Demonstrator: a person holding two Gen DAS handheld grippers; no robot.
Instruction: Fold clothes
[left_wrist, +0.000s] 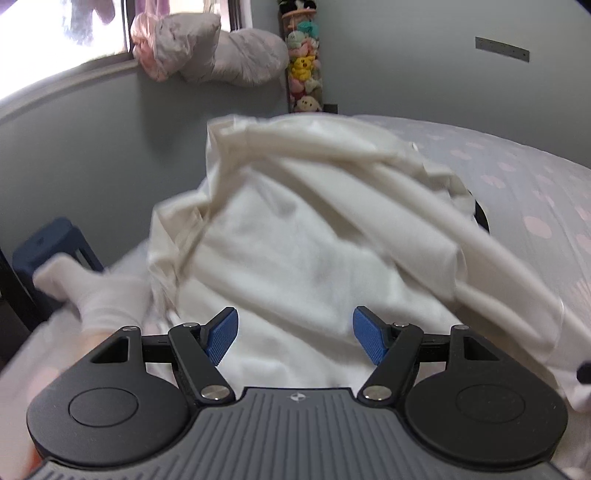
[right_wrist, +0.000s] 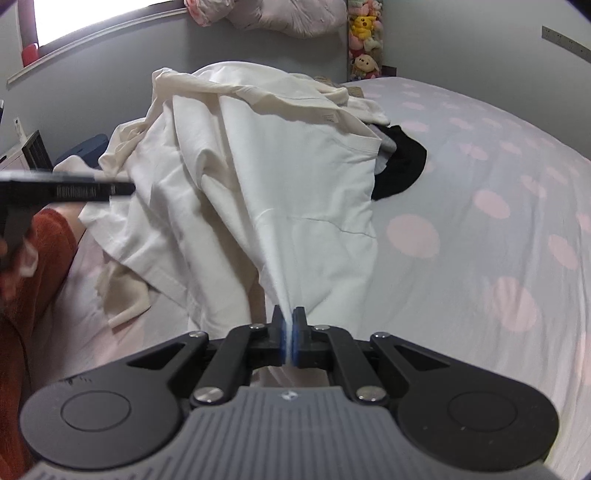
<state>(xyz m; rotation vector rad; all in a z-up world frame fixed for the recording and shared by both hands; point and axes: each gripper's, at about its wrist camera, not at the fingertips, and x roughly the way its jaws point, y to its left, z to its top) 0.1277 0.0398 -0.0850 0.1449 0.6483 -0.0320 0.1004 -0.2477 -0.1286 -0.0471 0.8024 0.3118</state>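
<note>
Right gripper (right_wrist: 288, 334) pinches the white T-shirt (right_wrist: 288, 177), which stretches toward twelve o'clock; left gripper (left_wrist: 294, 338) gapes empty above it.

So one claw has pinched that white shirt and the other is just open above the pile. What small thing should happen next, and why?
Probably bring the open left gripper down to pinch another edge of the white shirt. The right gripper has its jaws shut on a drawn-out point of it, yet the shirt is crumpled over other clothes on the bed. A second hold should let it be spread flat before folding.
</note>
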